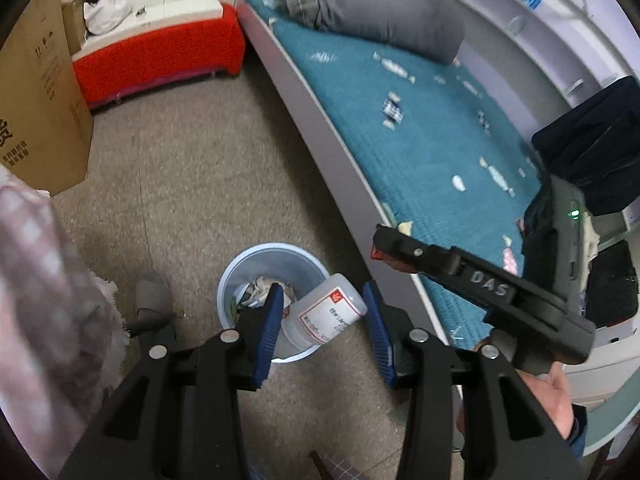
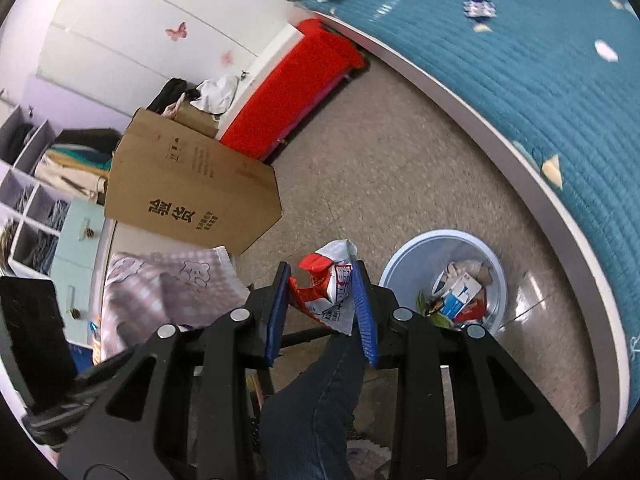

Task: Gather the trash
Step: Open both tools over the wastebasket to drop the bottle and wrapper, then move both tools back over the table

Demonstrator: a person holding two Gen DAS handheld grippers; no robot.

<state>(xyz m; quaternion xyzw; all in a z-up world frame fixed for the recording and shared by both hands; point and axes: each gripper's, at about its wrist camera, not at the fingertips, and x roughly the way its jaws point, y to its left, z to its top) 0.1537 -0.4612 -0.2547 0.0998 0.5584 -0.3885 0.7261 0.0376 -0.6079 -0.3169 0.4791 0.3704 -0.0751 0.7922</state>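
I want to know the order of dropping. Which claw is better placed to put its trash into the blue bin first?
The left claw. Its white bottle hangs directly over the blue bin, so it likely falls inside. The right claw has its red-white wrapper beside the bin, over the floor.

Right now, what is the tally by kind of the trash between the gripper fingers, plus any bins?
plastic bottle: 1
red-and-white wrapper: 1
waste bin: 1
Total: 3
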